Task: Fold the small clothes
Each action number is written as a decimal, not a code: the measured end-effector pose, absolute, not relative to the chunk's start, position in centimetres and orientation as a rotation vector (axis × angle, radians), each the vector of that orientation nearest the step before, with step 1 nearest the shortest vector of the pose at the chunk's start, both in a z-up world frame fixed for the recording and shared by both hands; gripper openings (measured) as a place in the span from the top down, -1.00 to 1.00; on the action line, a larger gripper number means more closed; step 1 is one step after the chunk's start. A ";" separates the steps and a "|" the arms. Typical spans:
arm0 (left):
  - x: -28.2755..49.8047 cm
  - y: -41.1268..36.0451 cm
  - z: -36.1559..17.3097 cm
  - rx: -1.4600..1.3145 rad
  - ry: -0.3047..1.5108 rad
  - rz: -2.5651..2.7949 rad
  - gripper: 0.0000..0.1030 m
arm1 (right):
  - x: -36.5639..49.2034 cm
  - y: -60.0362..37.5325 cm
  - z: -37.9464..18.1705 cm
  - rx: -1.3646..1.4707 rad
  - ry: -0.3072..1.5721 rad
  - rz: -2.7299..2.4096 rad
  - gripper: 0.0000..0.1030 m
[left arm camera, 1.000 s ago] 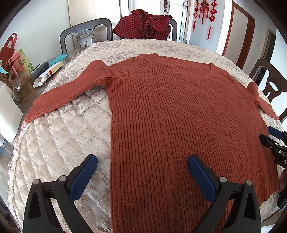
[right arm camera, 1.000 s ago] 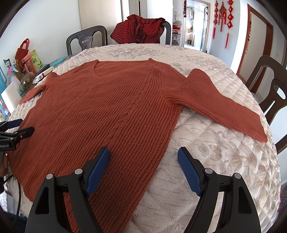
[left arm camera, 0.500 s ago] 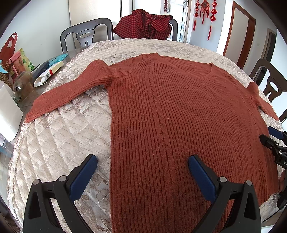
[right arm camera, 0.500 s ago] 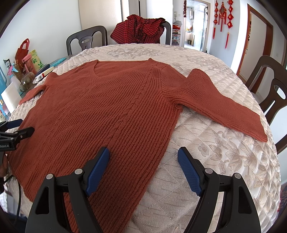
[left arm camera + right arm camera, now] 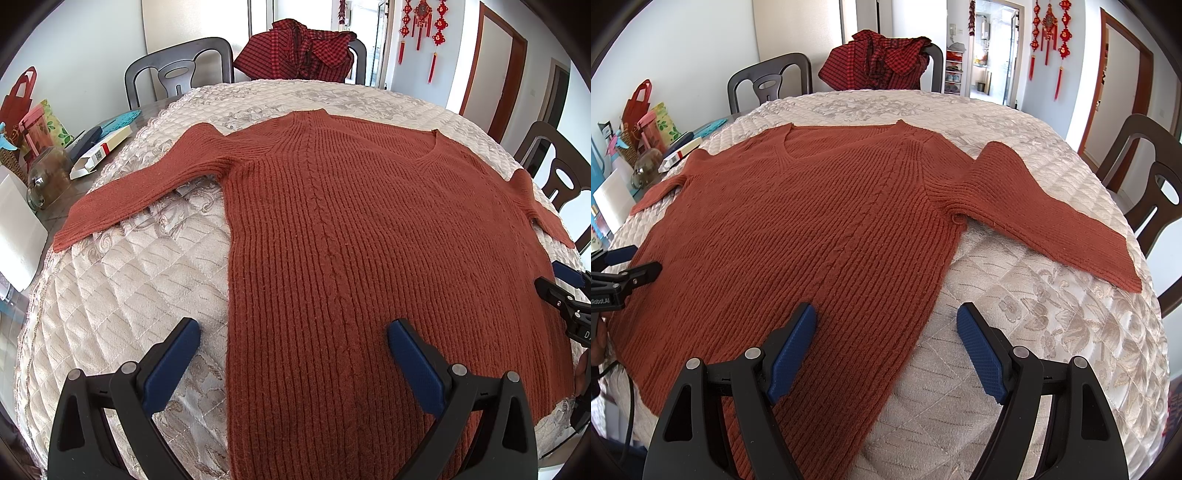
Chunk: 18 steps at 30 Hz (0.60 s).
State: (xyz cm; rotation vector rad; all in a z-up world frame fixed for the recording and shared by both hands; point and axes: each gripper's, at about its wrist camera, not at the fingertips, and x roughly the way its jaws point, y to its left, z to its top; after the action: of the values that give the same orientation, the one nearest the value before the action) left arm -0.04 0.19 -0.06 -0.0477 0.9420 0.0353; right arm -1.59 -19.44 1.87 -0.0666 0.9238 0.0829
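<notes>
With the rust sweater (image 5: 369,240) spread flat mid-frame on the quilted table cover (image 5: 122,295), both the left gripper (image 5: 293,354) and right gripper (image 5: 886,343) hover wide open, holding nothing, so I'd pinch each side hem squarely before folding.

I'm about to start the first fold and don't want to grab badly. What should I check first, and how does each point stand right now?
1. sweater lies flat and spread on the quilted cover: ok.
2. Both sleeves laid out, not tucked under: left sleeve ok, right sleeve ok.
3. left gripper open and holding nothing: ok.
4. right gripper open and holding nothing: ok.
5. Each gripper lined up over a side edge of the sweater: ok, an edge runs between the fingers in both wrist views.
6. Hem corners reachable: cannot tell, the bottom hem is below both views.
</notes>
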 end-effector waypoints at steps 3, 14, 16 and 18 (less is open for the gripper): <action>0.0 0.2 -0.1 -0.048 0.942 0.036 -1.00 | -1.6 -19.4 1.9 -0.066 0.924 0.083 -0.52; -0.1 0.3 -0.1 -0.047 0.940 0.035 -1.00 | -1.6 -19.4 1.9 -0.066 0.924 0.083 -0.52; 0.0 0.3 -0.1 -0.047 0.941 0.035 -1.00 | -1.6 -19.4 1.9 -0.066 0.924 0.083 -0.52; 0.0 0.5 0.0 -0.047 0.942 0.034 -1.00 | -1.6 -19.4 1.9 -0.066 0.924 0.083 -0.52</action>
State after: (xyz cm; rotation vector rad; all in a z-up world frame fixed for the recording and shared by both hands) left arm 0.00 0.49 -0.04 -0.0473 0.9421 0.0341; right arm -1.58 -19.44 1.87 -0.0659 0.9238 0.0829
